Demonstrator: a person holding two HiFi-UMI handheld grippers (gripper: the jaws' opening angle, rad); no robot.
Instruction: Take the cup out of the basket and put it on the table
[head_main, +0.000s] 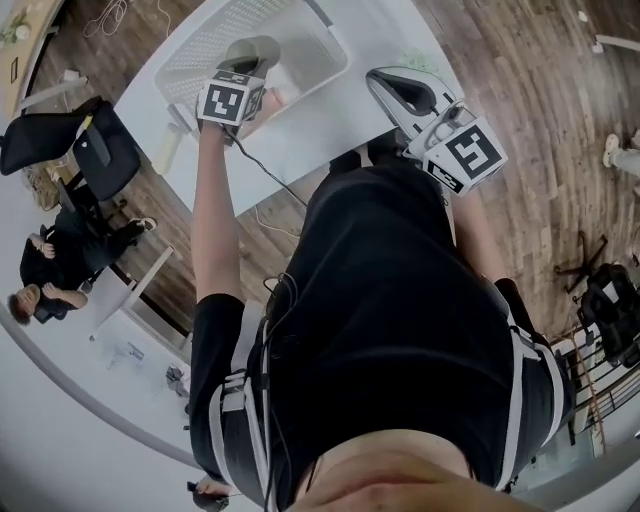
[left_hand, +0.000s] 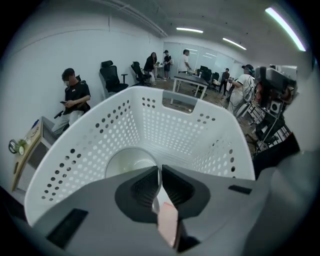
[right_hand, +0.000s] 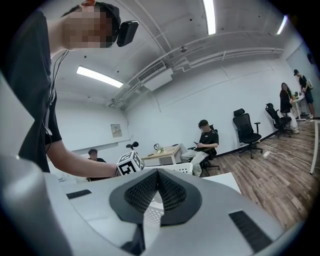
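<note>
**Cup being gripped by its rim inside the basket**

The cup (left_hand: 127, 162) is being clamped by the left gripper (left_hand: 160, 171). Its thin white wall is being pinched between the two dark pads, one pad inside the mouth and the other outside. The cup is being kept inside the white perforated basket (left_hand: 165, 120), low down beside the basket's left wall in the left gripper view, with its open mouth turned toward the camera. Whether it is resting on the basket floor cannot be told.

The basket is being carried by the white table (head_main: 310, 130), on the left side toward the far edge. The left gripper is being pointed steeply down into it, with its marker cube (head_main: 232, 100) above the basket's near rim.

The right gripper (right_hand: 156, 175) is being held roughly level over the table's near right corner, outside the basket. Its fingers are being kept clenched together and nothing is being grasped between them.
</note>
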